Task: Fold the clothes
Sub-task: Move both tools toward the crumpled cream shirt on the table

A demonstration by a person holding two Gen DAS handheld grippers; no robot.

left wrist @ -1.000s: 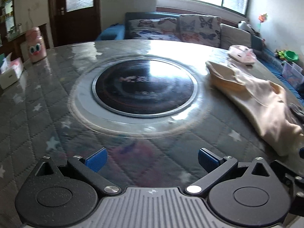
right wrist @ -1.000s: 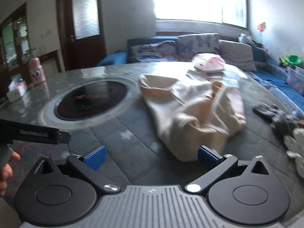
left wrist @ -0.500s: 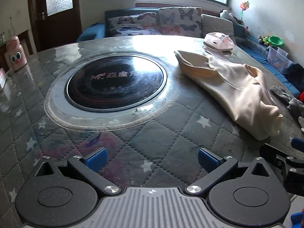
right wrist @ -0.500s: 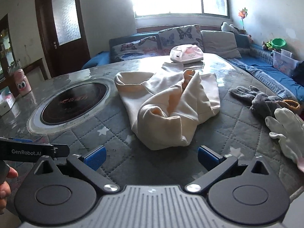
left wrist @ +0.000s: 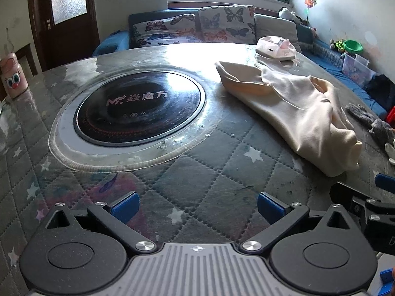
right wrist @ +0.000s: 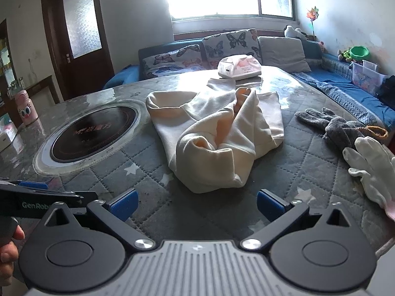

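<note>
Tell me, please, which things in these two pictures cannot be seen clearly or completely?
- Cream garment: crumpled, so its own folds hide its sleeves and underside in both views.
- White glove: cut off by the right wrist view's edge.
- Cooktop lettering: too blurred in the right wrist view.

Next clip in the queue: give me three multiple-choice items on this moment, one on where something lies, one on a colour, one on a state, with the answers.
1. Where does the cream garment lie on the table?
A. Over the round black cooktop
B. To the right of the round black cooktop
C. On the sofa

2. What colour are the pads on the gripper fingers?
A. Blue
B. Red
C. Yellow

3. What state is the right gripper in?
A. Shut on the garment
B. Shut on a glove
C. Open, holding nothing

Answers: 1 B, the garment sits beside the cooktop, apart from its rim. 2 A, both pads show blue. 3 C, the fingers stand wide apart, short of the crumpled garment's near edge.
</note>
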